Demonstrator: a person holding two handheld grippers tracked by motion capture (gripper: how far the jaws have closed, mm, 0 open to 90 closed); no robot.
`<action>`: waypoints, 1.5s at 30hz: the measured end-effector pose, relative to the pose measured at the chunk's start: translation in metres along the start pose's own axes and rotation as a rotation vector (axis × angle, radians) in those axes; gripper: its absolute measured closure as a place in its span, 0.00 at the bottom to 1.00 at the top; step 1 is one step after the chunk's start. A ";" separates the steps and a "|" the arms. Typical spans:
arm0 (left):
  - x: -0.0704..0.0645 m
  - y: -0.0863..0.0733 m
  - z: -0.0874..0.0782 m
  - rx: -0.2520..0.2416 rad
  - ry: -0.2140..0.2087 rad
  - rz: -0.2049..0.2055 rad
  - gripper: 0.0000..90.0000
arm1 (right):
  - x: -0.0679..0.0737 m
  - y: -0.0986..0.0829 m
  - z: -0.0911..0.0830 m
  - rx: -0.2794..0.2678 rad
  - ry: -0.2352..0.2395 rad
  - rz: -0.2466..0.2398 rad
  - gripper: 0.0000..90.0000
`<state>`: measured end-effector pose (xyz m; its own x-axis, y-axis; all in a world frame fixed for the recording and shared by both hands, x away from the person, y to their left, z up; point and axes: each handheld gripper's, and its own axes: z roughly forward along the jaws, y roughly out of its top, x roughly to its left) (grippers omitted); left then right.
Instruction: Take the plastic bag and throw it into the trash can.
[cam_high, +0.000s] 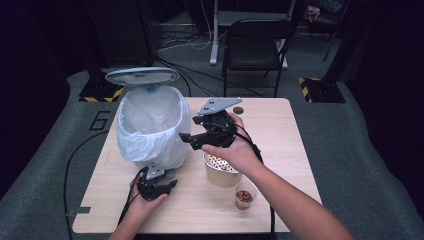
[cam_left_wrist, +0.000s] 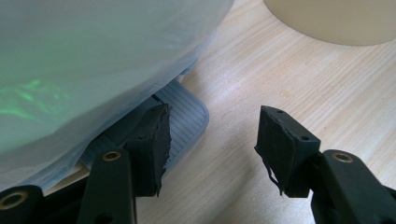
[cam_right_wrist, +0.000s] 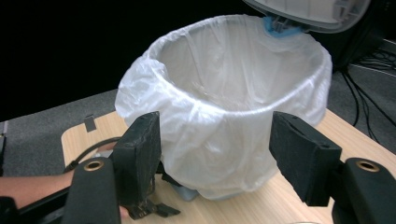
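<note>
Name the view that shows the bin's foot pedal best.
The left gripper view: the ribbed grey foot pedal lies close up under the bin's bag, the left gripper open over it. The high view has it under the left gripper; in the right gripper view it's a glimpse below the bag.

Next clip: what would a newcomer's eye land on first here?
The pedal bin lined with a white bag, lid raised, on the table's left half. The left gripper sits at its foot pedal, jaws open, one jaw on the pedal. The right gripper hovers open beside the bin, above a paper tub.
</note>
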<state>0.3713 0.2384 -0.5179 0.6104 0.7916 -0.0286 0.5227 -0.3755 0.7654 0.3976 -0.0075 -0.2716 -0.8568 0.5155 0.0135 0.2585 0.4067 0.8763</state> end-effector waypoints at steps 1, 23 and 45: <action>0.001 0.000 0.000 0.005 0.011 0.026 0.49 | -0.001 -0.002 -0.002 0.000 -0.001 0.004 0.37; 0.003 0.001 0.000 -0.006 0.016 0.063 0.49 | -0.028 -0.071 -0.025 0.028 -0.053 0.088 0.39; -0.002 -0.001 0.001 -0.010 0.008 -0.016 0.49 | -0.033 -0.159 -0.053 0.074 -0.139 0.124 0.19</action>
<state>0.3700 0.2368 -0.5188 0.5971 0.8014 -0.0355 0.5261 -0.3578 0.7715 0.3610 -0.1289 -0.3855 -0.7479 0.6621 0.0483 0.3948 0.3851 0.8342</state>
